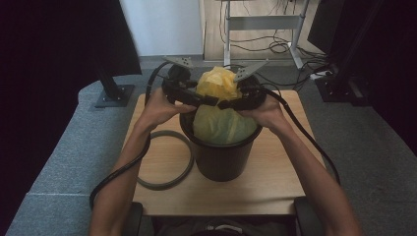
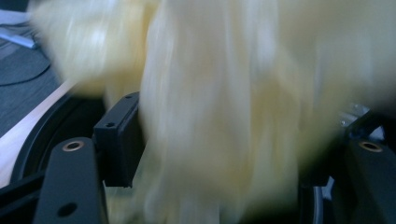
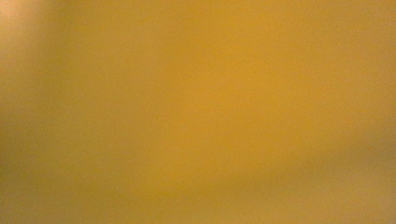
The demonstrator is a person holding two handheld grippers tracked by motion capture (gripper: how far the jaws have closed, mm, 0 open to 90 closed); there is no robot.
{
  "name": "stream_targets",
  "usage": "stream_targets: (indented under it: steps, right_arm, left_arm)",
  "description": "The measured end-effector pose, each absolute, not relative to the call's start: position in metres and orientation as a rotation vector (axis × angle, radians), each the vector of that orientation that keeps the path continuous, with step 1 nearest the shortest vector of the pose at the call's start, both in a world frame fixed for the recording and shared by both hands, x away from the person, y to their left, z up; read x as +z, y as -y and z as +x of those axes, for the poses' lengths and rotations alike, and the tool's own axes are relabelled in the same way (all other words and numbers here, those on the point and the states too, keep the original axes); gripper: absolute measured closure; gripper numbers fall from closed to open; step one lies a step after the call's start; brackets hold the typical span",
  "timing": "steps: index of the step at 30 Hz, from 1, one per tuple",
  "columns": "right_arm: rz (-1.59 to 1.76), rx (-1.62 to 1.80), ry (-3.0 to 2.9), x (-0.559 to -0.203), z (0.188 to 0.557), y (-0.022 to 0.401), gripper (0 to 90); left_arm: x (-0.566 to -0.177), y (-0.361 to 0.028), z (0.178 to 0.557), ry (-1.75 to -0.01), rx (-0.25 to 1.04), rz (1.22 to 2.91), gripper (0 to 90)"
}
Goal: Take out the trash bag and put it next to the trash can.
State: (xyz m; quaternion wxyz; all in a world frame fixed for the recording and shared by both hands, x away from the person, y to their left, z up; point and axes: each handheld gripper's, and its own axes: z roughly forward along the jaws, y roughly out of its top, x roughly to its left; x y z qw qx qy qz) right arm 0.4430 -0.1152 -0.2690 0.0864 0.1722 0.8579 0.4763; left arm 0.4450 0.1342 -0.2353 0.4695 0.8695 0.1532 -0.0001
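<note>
A yellow plastic bag (image 1: 219, 83) sits in a black bucket (image 1: 221, 162) on the wooden table (image 1: 275, 182), with its top bunched up above the rim. Both hands hold grippers level at the bag's neck. My left gripper (image 1: 209, 101) comes in from the left. In the left gripper view its jaws (image 2: 238, 140) stand wide apart with blurred bag plastic (image 2: 224, 116) between them, above the bucket rim (image 2: 42, 140). My right gripper (image 1: 226, 104) meets the neck from the right, shut on the plastic. Yellow plastic (image 3: 198, 112) lies against the camera in the right gripper view.
A grey ring (image 1: 162, 187) lies flat on the table left of the bucket. Black cables trail from both grippers toward the table's front. A monitor stand base (image 1: 114, 96) sits at the back left, and a desk frame (image 1: 260, 22) with floor cables stands behind.
</note>
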Motion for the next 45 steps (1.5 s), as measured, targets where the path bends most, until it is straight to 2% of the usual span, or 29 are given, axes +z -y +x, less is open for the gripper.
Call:
stream_targets:
  steps: [7, 9, 14, 15, 17, 22, 23, 25, 26, 28, 29, 30, 33, 34, 35, 36, 37, 38, 40, 41, 42, 45]
  right_arm:
    - [0.553, 1.524, -2.479, -0.254, 0.442, 0.136, 83.4]
    - [0.552, 1.552, -2.478, -0.251, 0.441, 0.139, 83.4]
    - [0.522, 1.536, -2.531, -0.251, 0.44, 0.138, 83.2]
    - [0.514, 1.527, -2.551, -0.252, 0.44, 0.136, 83.2]
    - [0.507, 1.507, -2.571, -0.254, 0.439, 0.135, 83.2]
    - [0.462, 1.352, -2.673, -0.262, 0.44, 0.122, 81.9]
    - [0.436, 1.322, -2.702, -0.266, 0.439, 0.116, 76.2]
    - [0.423, 1.334, -2.705, -0.267, 0.44, 0.11, 53.3]
    - [0.423, 1.334, -2.705, -0.267, 0.44, 0.11, 53.3]
    - [0.431, 1.35, -2.67, -0.267, 0.441, 0.1, 28.2]
    - [0.431, 1.35, -2.67, -0.267, 0.441, 0.1, 28.2]
    - [0.431, 1.365, -2.675, -0.268, 0.439, 0.093, 22.2]
    - [0.438, 1.346, -2.686, -0.27, 0.439, 0.087, 25.5]
    - [0.444, 1.32, -2.7, -0.273, 0.439, 0.086, 42.9]
    - [0.444, 1.32, -2.7, -0.273, 0.439, 0.086, 42.9]
    - [0.435, 1.316, -2.706, -0.274, 0.439, 0.088, 54.5]
    - [0.42, 1.308, -2.707, -0.274, 0.438, 0.09, 64.1]
    - [0.415, 1.274, -2.696, -0.275, 0.436, 0.094, 76.2]
    - [0.407, 1.281, -2.69, -0.275, 0.435, 0.099, 79.4]
    - [0.407, 1.281, -2.69, -0.275, 0.435, 0.099, 79.4]
    - [0.409, 1.274, -2.683, -0.273, 0.434, 0.105, 80.1]
    - [0.417, 1.309, -2.66, -0.27, 0.434, 0.115, 80.1]
  left_arm:
    - [-0.265, -0.145, 0.449, -0.432, -0.013, 2.229, 31.1]
    - [-0.271, -0.142, 0.451, -0.454, 0.01, 2.269, 38.0]
    - [-0.27, -0.138, 0.455, -0.499, 0.07, 2.301, 76.3]
    - [-0.267, -0.14, 0.455, -0.512, 0.082, 2.281, 80.7]
    - [-0.264, -0.141, 0.455, -0.518, 0.093, 2.256, 85.7]
    - [-0.249, -0.142, 0.449, -0.474, 0.114, 2.154, 87.1]
    - [-0.247, -0.139, 0.447, -0.464, 0.106, 2.148, 86.8]
    - [-0.245, -0.13, 0.445, -0.422, 0.1, 2.161, 86.7]
    - [-0.245, -0.13, 0.445, -0.422, 0.1, 2.161, 86.6]
    - [-0.244, -0.118, 0.443, -0.367, 0.058, 2.15, 86.4]
    - [-0.244, -0.118, 0.443, -0.367, 0.058, 2.15, 86.4]
    - [-0.244, -0.109, 0.441, -0.329, 0.033, 2.151, 86.4]
    - [-0.245, -0.1, 0.439, -0.306, -0.007, 2.145, 86.2]
    - [-0.246, -0.097, 0.439, -0.307, 0.002, 2.151, 85.7]
    - [-0.246, -0.097, 0.439, -0.307, 0.002, 2.151, 84.3]
    - [-0.247, -0.097, 0.439, -0.311, 0.002, 2.147, 84.3]
    - [-0.248, -0.098, 0.44, -0.322, 0.006, 2.137, 79.6]
    - [-0.248, -0.104, 0.443, -0.358, 0.024, 2.125, 63.9]
    - [-0.248, -0.108, 0.445, -0.369, 0.019, 2.121, 51.3]
    - [-0.248, -0.112, 0.447, -0.379, 0.002, 2.114, 51.3]
    - [-0.25, -0.121, 0.45, -0.398, 0.016, 2.116, 41.6]
    - [-0.257, -0.13, 0.455, -0.42, 0.02, 2.156, 31.0]
